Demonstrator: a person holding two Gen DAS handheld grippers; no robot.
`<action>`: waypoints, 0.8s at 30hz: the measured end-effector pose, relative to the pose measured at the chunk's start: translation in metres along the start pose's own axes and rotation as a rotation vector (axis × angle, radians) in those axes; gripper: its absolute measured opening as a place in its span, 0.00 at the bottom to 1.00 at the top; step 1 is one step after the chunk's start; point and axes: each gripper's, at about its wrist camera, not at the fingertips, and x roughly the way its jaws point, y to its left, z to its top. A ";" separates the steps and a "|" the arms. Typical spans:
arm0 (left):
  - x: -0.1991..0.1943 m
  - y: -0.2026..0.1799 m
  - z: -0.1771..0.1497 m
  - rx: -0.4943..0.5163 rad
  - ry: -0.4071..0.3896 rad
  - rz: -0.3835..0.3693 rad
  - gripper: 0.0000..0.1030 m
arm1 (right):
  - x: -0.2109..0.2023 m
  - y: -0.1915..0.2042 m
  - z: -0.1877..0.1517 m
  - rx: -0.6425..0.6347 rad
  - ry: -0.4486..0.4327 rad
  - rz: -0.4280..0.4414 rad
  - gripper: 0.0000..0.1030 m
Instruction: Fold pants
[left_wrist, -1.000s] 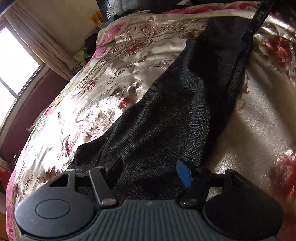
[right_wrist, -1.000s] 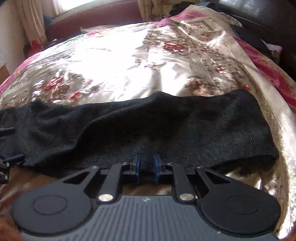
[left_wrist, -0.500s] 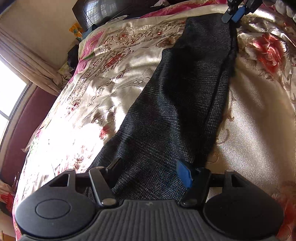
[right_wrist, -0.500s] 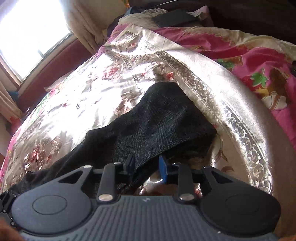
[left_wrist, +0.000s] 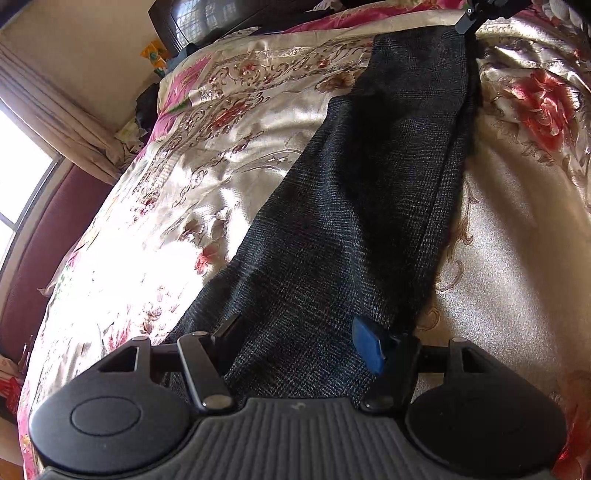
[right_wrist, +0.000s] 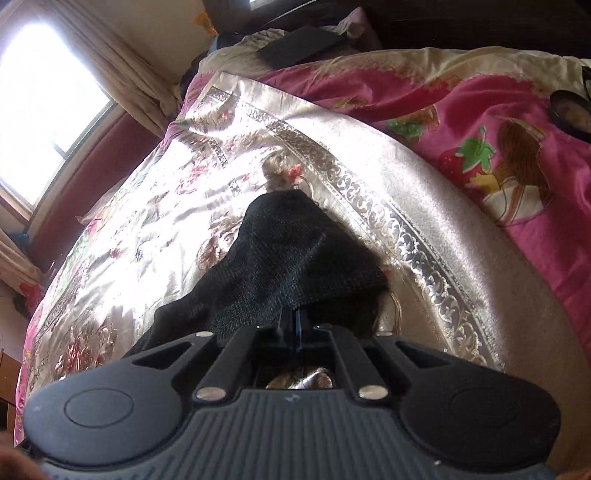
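Dark checked pants (left_wrist: 354, 221) lie in a long strip on a shiny floral bedspread (left_wrist: 207, 206). My left gripper (left_wrist: 299, 339) is open, its fingers straddling the near end of the pants. My right gripper (right_wrist: 296, 325) is shut on the edge of the far end of the pants (right_wrist: 288, 266), which bunches up in front of it. The right gripper also shows at the top right of the left wrist view (left_wrist: 469, 18), at the far end of the strip.
A pink cartoon-print quilt (right_wrist: 480, 122) lies beyond the bedspread's patterned border. A dark flat object (right_wrist: 299, 46) rests near the pillows. A window and curtains (right_wrist: 55, 92) stand at the left, with a maroon ledge beneath.
The right gripper swung to the pants' end and closed on its edge. The left gripper stayed open over the near end, rising slightly.
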 end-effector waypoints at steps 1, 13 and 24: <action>0.000 0.000 0.000 -0.001 -0.002 -0.002 0.77 | -0.001 0.001 0.000 -0.003 -0.007 0.012 0.04; -0.002 -0.001 -0.002 0.023 -0.013 0.005 0.77 | -0.014 -0.020 -0.011 0.123 -0.047 -0.069 0.10; -0.017 0.003 0.022 -0.077 -0.142 0.024 0.77 | 0.022 -0.018 -0.022 0.246 -0.008 0.031 0.44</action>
